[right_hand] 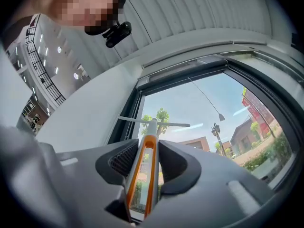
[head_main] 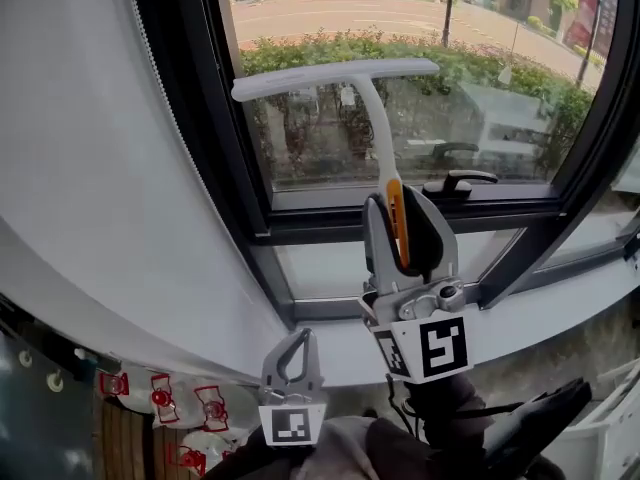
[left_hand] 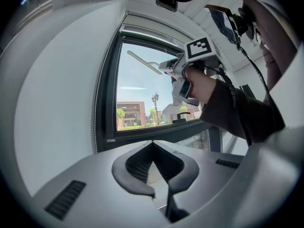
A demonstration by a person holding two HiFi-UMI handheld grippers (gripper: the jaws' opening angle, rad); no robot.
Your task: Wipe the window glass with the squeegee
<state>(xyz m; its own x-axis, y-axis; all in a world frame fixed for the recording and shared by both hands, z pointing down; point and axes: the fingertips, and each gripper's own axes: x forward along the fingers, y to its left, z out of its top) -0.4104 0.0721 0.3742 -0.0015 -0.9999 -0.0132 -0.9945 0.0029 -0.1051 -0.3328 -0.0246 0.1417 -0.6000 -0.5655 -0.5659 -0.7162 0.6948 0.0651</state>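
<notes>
R gripper [head_main: 400, 211] is clamping the squeegee [head_main: 335, 78] by its handle, blade lying across the glass [head_main: 520, 53]. L gripper [head_main: 298, 336] is hanging lower, jaws closed, empty.

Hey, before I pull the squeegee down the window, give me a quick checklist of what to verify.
1. Right gripper shut on the squeegee handle: ok.
2. Blade pressed to the window glass: cannot tell.
3. Blade roughly level, high on the pane: ok.
4. Left gripper shut, empty, low, out of the stroke: ok.
5. Window latch juts from the lower frame just right of the gripper and may snag: not ok.
</notes>
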